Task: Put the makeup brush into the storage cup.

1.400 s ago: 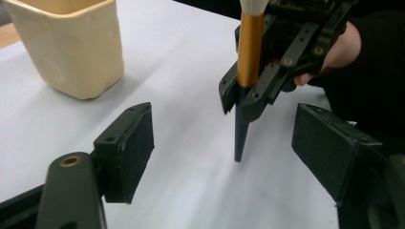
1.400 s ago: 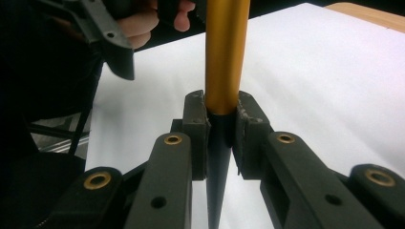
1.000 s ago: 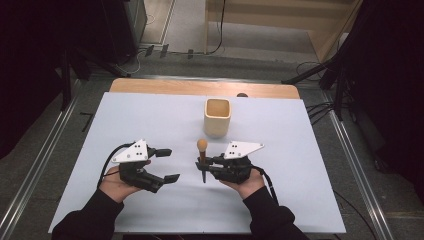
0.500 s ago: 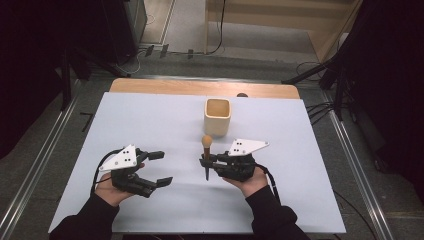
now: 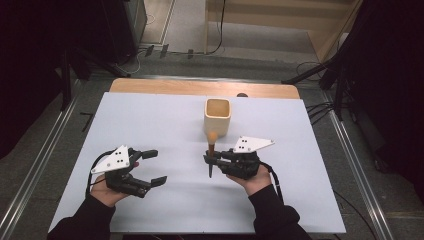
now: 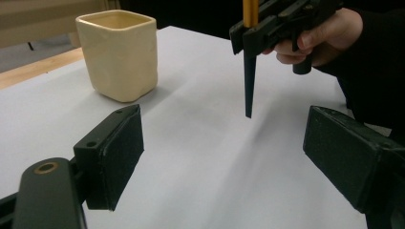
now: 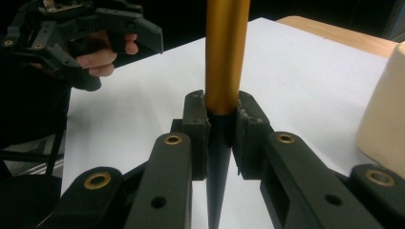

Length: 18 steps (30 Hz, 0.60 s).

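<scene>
My right gripper (image 5: pixel 210 159) (image 7: pixel 221 125) is shut on a slim tool (image 5: pixel 212 146) (image 7: pixel 226 52) with a golden upper shaft and a dark pointed lower end. The tool stands upright, its tip (image 6: pixel 249 102) just above the white table sheet (image 5: pixel 150 120). A cream square cup (image 5: pixel 218 116) (image 6: pixel 119 55) stands right behind it, upright and apart from it. My left gripper (image 5: pixel 157 166) (image 6: pixel 224 143) hovers low at the front left, pointing toward the tool. Its jaws have just been opening and stand wide with nothing between them.
The wooden table edge (image 5: pixel 200 88) runs along the back. Metal rails (image 5: pixel 45 155) flank the table on both sides. Cables (image 5: pixel 320 110) lie on the floor at the right. Bare sheet lies all around the cup and between the two hands.
My left gripper has drawn back to the left and toward the front edge, away from the tool, and its jaws stand wider. The right gripper and tool have stayed put.
</scene>
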### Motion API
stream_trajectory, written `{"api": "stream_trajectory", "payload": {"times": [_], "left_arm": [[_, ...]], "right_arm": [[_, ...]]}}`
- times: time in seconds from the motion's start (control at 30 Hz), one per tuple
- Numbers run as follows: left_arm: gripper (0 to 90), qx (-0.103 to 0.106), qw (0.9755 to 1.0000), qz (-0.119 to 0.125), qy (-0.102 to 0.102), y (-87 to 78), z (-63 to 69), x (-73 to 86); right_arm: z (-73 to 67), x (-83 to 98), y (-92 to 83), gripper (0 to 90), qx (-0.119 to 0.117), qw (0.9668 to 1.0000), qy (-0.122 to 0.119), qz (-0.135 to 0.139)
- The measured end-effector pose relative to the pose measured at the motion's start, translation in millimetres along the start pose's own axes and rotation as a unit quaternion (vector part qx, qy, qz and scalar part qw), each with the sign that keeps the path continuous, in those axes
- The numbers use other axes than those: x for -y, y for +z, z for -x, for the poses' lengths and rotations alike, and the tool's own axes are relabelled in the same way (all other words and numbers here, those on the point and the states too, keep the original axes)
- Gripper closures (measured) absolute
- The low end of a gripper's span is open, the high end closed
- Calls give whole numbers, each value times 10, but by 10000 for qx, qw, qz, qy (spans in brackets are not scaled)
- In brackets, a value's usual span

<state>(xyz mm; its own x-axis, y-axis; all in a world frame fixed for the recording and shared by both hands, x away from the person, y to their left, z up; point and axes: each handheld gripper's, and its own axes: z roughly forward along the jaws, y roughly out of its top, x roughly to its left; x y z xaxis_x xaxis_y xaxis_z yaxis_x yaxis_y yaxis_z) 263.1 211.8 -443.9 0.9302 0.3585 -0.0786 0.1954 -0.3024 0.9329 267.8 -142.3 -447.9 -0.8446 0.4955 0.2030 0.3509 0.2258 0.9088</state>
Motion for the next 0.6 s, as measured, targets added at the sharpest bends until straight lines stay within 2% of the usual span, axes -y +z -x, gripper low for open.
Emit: {"api": "stream_trajectory", "payload": {"times": [0.23,0.37,0.6], "left_arm": [[141,-62,10000,29,-4,-46,12,18],[141,-47,9999,103,-46,-82,26,22],[141,-42,9999,107,-50,-80,30,22]], "right_arm": [[20,-27,-36,786,126,9999,-4,71],[40,-110,-77,786,230,9997,6,117],[92,-189,-14,786,300,9995,-4,76]]}}
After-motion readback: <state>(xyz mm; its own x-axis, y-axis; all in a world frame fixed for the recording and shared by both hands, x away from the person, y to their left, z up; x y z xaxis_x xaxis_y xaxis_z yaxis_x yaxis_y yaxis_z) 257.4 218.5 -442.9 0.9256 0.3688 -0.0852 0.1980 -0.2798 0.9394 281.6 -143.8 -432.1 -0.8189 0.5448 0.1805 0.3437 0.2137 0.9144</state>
